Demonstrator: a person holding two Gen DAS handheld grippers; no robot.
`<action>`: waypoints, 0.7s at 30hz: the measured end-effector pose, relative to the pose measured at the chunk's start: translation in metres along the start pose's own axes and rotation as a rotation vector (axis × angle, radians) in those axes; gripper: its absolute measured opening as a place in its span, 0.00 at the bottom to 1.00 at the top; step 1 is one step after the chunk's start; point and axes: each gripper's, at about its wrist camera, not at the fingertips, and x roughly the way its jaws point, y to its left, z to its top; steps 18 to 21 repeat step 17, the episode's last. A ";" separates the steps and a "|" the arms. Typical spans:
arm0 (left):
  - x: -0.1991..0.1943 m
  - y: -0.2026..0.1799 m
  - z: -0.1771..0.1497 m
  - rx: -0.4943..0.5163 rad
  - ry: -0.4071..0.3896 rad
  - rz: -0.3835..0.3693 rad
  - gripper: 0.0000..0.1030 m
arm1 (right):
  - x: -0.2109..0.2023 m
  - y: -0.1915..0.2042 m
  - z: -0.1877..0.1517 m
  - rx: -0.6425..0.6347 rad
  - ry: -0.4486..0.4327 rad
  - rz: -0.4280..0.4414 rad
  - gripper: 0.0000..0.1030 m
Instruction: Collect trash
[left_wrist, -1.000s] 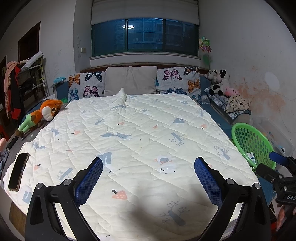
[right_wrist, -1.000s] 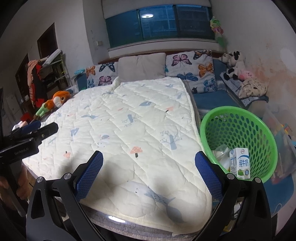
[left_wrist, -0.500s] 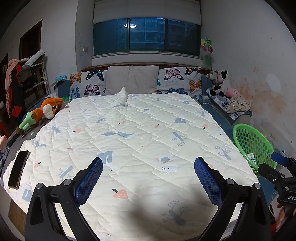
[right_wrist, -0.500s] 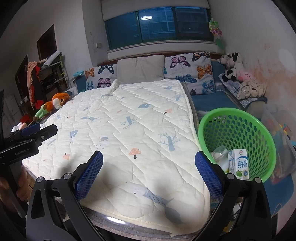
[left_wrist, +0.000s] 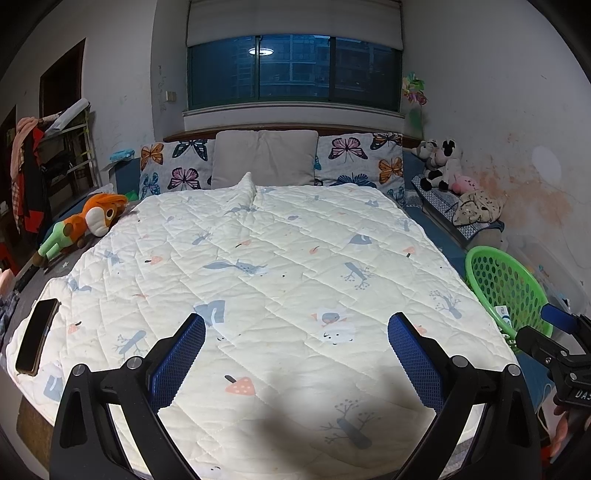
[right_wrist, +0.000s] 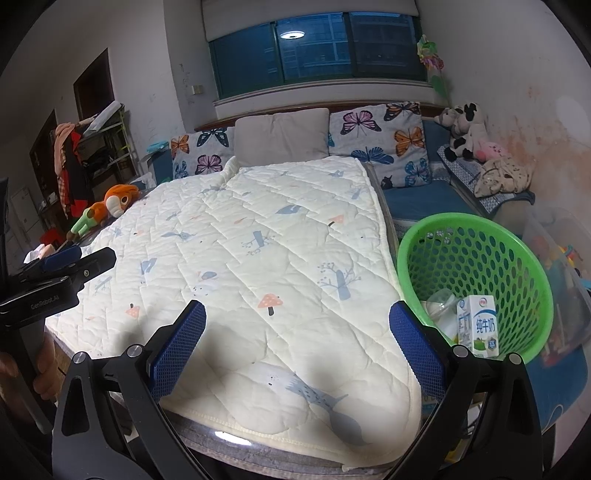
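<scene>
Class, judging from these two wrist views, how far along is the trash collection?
Done: a milk carton and clear plastic lie in the green basket. In hand: nothing; left gripper and right gripper are both open. Left: no trash shows on the quilt, only a phone.

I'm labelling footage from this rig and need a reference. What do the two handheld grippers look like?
Both look alike: a black frame with silver screw heads and two fingers faced with blue, mesh-textured pads. That holds for the left gripper and the right gripper. Seen from the right wrist view, the left one's black body carries white lettering, "GenRobot.AI". No cables or sleeves show.
</scene>
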 end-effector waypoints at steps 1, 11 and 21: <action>0.000 0.000 0.000 0.000 0.000 0.001 0.93 | 0.000 0.000 0.000 -0.001 0.000 0.000 0.96; 0.000 0.000 0.003 -0.003 -0.005 0.009 0.93 | 0.001 0.003 -0.002 -0.006 -0.001 0.005 0.96; -0.001 0.002 0.004 -0.015 -0.003 0.010 0.93 | 0.001 0.003 -0.001 -0.003 -0.001 0.011 0.96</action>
